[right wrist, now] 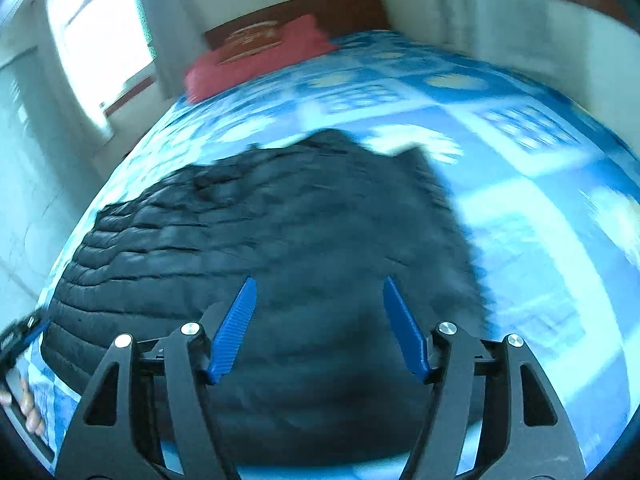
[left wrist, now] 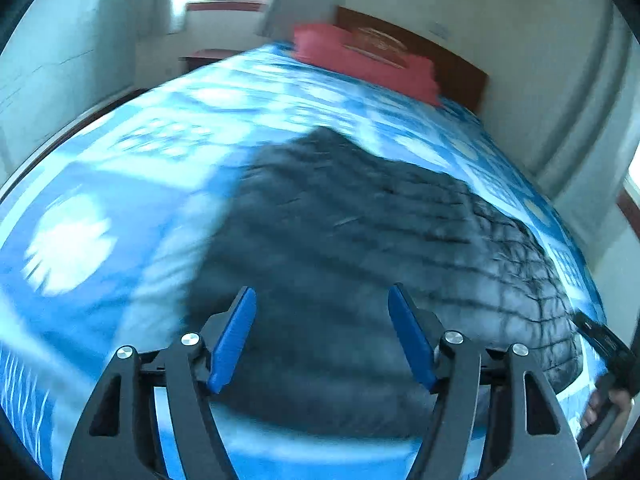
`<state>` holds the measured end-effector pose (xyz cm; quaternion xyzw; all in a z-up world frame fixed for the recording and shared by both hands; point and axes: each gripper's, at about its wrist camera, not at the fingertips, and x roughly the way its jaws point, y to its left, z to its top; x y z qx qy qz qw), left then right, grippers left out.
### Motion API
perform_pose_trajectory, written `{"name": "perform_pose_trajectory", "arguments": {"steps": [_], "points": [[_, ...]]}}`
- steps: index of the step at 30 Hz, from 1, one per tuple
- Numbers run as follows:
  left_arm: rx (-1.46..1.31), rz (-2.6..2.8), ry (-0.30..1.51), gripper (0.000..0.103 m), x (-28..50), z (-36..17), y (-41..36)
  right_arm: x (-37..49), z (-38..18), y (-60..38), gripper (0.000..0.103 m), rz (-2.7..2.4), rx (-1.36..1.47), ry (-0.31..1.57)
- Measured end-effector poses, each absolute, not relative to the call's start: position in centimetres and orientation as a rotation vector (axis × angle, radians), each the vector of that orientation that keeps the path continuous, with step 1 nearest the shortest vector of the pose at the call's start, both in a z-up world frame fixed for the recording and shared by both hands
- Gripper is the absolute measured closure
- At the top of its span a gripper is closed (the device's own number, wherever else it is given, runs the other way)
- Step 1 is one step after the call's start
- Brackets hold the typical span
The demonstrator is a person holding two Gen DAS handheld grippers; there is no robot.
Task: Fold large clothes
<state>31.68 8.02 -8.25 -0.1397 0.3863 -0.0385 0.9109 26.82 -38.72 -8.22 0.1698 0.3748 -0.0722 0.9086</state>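
A dark quilted puffer jacket [left wrist: 360, 248] lies spread on the blue patterned bedspread [left wrist: 120, 200], blurred by motion in both views. My left gripper [left wrist: 322, 296] hangs above its near part, blue pads wide apart, nothing between them. In the right wrist view the same jacket [right wrist: 280, 260] fills the middle, and my right gripper [right wrist: 320, 286] stands open over it, empty too. The right gripper with a person's fingers shows at the left wrist view's lower right edge [left wrist: 608, 356]. The left gripper shows at the right wrist view's lower left edge [right wrist: 20, 344].
A red pillow [left wrist: 360, 60] lies against the brown wooden headboard [left wrist: 440, 56] at the bed's far end. A bright window [right wrist: 100, 32] and pale walls [left wrist: 520, 40] flank the bed. The bedspread [right wrist: 520, 200] stretches to the right of the jacket.
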Motion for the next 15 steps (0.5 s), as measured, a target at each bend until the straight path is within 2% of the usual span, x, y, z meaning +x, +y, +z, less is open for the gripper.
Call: {"name": "perform_pose_trajectory", "arguments": {"steps": [4,8,10,11,12,14,15], "points": [[-0.461,0.013,0.796,0.026,28.8,-10.7,12.7,23.8,-10.8,-42.5,0.032,-0.197,0.503,0.807],[-0.720,-0.052,0.906,0.025,29.1,-14.6,14.1,23.7,-13.5,-43.3,0.032,-0.149,0.667,0.825],[-0.806,-0.077,0.895,0.023,29.8,-15.4,14.2,24.0,-14.1,-43.2,0.031,-0.145,0.707,0.802],[-0.830,-0.087,0.876,0.023,30.3,-15.5,14.2,24.2,-14.4,-43.2,0.032,-0.144,0.721,0.798],[-0.839,-0.089,0.871,0.023,30.8,-15.6,14.1,24.3,-14.6,-43.3,0.040,-0.144,0.730,0.798],[-0.859,-0.060,0.848,0.038,31.2,-15.8,14.2,24.4,-15.1,-43.4,0.052,-0.134,0.760,0.796],[-0.871,-0.058,0.846,0.050,31.3,-15.9,14.2,24.2,-14.9,-43.4,0.060,-0.124,0.767,0.792]]}}
